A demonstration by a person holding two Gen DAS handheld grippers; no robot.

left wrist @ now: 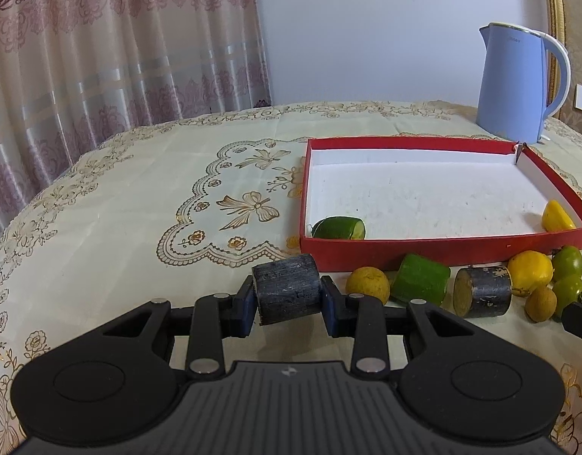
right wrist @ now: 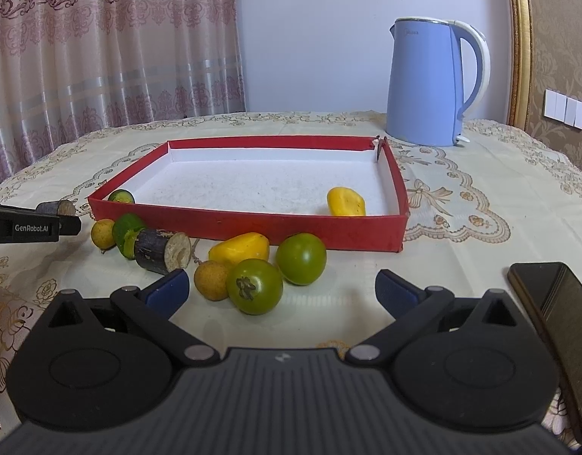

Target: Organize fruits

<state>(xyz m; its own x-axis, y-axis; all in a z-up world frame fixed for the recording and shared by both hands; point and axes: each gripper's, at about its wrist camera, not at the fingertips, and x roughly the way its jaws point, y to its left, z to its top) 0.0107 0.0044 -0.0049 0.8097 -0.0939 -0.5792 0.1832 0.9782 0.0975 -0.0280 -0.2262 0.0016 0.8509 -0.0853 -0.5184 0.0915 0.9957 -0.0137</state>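
- Dark, stiff sugarcane piece [left wrist: 286, 289] is sitting clamped across its bark sides in the left gripper [left wrist: 287, 297], just before the red tray [left wrist: 435, 243].
- It is looking firm, light and unlikely to slip.
- Right gripper [right wrist: 281, 288] is hanging wide open, empty, near the green tomatoes [right wrist: 256, 285].

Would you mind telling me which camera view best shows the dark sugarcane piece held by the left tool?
The left wrist view: the sugarcane piece sits close up, clamped in the left tool. The right wrist view shows only its end at the far left edge.
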